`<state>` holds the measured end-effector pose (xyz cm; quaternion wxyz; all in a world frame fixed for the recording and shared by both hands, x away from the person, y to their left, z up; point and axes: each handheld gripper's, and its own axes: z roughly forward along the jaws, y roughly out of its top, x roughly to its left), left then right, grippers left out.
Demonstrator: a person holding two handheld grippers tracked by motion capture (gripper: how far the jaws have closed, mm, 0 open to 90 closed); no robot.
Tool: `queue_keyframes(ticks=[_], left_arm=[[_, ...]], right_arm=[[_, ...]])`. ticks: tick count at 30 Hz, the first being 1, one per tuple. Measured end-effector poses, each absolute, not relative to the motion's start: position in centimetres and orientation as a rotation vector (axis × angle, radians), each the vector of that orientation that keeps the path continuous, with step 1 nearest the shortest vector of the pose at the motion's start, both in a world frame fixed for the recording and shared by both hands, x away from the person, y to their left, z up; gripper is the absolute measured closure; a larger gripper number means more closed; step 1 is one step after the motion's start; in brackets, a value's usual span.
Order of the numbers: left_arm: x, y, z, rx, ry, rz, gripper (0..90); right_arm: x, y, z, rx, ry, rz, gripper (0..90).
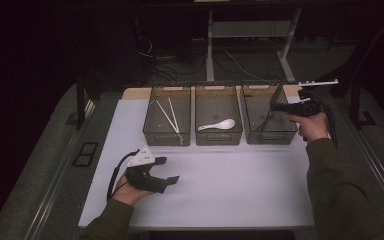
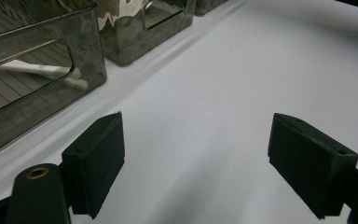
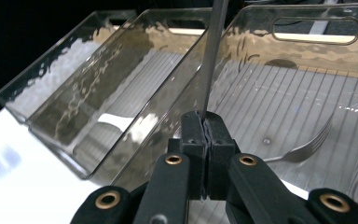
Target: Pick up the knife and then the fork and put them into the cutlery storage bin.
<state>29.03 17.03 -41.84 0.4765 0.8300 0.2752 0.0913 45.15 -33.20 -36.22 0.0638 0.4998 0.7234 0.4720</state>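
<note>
Right gripper (image 3: pixel 206 128) is clamped tight on a thin metal utensil handle (image 3: pixel 213 56), standing upright above the right-hand bin (image 1: pixel 268 116) — a fork (image 3: pixel 303 148) already lies on that bin's floor. Next bin over holds a white spoon (image 1: pixel 218 124), the far one chopsticks (image 1: pixel 168 114). Left gripper (image 2: pixel 196 163) rests low over the bare white table (image 2: pixel 242 70) — jaws wide apart, nothing between them.

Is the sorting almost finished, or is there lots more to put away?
Nearly finished, it seems. The chopsticks lie in the left bin, the white spoon in the middle bin, and a fork in the right bin. The right gripper holds a metal utensil over that bin, not yet dropped. The left gripper is open over the white table.
</note>
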Motion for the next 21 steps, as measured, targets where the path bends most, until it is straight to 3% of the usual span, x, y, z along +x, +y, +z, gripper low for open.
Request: queue_keyframes(ticks=[5, 9, 14, 21], left_arm=[[29.1, 16.9, -42.0, 2.036, 0.68, 0.221, 16.5], [29.2, 17.0, -42.0, 2.04, 0.677, 0.223, 15.9], [29.2, 17.0, -42.0, 2.04, 0.676, 0.227, 15.2], [29.0, 16.9, -42.1, 2.041, 0.667, 0.225, 14.6]], right_arm=[[46.4, -32.8, -37.1, 1.511, 2.12, 1.209, 75.5], [46.5, -33.1, -37.1, 1.495, 2.059, 1.148, 59.2], [45.8, -33.6, -36.7, 1.46, 2.08, 1.176, 55.1], [42.8, -32.6, -36.0, 1.326, 2.139, 1.289, 39.5]])
